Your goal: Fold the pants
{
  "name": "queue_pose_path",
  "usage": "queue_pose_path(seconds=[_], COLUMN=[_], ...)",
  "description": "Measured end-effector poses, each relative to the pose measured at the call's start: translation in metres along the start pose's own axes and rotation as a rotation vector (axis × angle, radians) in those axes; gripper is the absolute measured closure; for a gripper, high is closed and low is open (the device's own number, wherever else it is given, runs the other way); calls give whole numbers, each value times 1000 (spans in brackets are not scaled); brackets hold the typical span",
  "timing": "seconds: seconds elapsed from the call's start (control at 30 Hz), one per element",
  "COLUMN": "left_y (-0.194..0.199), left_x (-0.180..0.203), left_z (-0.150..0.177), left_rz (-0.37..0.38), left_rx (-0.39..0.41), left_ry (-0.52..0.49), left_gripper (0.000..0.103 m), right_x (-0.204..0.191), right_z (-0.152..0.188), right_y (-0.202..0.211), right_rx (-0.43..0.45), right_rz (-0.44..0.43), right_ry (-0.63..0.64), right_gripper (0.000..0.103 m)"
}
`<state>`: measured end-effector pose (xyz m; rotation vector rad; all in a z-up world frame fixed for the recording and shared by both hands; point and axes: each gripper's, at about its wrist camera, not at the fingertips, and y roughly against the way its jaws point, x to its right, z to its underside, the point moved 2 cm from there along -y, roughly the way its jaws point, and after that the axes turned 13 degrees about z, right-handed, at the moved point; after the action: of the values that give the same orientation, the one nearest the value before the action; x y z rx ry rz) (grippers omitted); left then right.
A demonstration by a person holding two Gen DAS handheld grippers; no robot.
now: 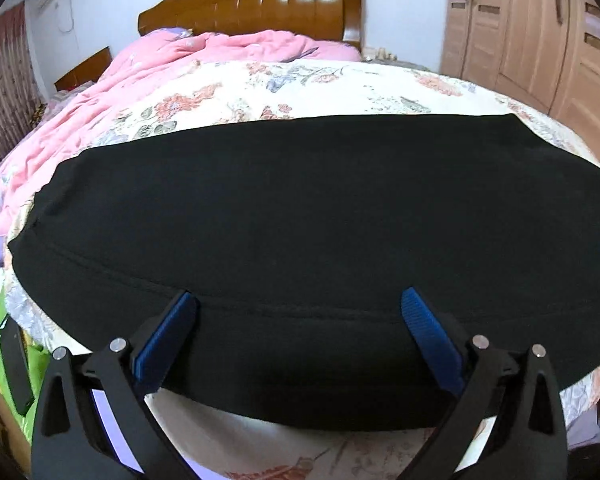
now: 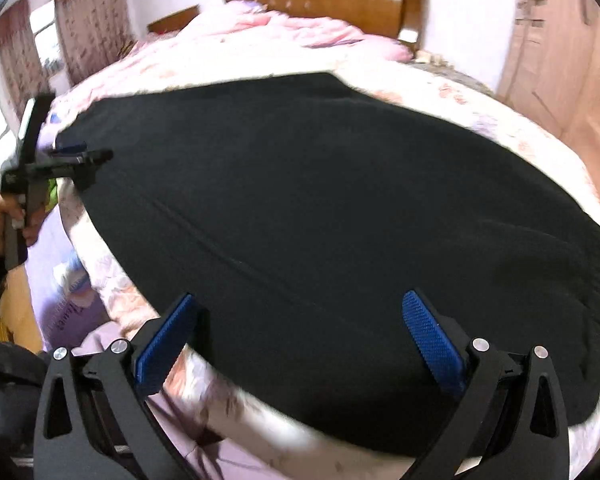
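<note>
One pair of black pants (image 1: 320, 240) here, spread flat across the near part of a floral bedsheet (image 1: 300, 84). Two grippers: the left gripper (image 1: 300, 312) has its blue pads wide apart over the near edge of the pants, and the right gripper (image 2: 300, 320) is spread just as wide above the fabric, neither pinching anything. One pink quilt (image 1: 160, 64) is bunched up by the one wooden headboard (image 1: 260, 0), with a wardrobe (image 1: 540, 32) on the right.
</note>
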<state>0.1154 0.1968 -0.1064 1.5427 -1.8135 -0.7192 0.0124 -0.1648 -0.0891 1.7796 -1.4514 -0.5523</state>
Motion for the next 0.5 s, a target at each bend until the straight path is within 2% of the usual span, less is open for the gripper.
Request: queue_pose_path(seconds=[0.07, 0.17, 0.2, 0.27, 0.33, 0.5], left_y=[-2, 0, -1, 0, 2, 10], left_x=[-3, -2, -2, -3, -3, -3], left_z=[-2, -2, -2, -1, 1, -5], left_rz=[-1, -11, -12, -10, -7, -31], left_rx=[-1, 6, 8, 11, 13, -23], left_ry=[9, 16, 17, 18, 16, 41], left_gripper=[1, 1, 1, 1, 1, 1], right_x=[25, 64, 69, 72, 69, 61], right_z=[6, 29, 35, 44, 45, 32], right_y=[14, 0, 2, 7, 9, 8], right_rx=[31, -45, -9, 25, 14, -89], right_rz=[5, 79, 57, 31, 62, 139], right_ry=[-67, -128, -123, -109, -81, -61], right_gripper=[5, 4, 4, 4, 4, 5])
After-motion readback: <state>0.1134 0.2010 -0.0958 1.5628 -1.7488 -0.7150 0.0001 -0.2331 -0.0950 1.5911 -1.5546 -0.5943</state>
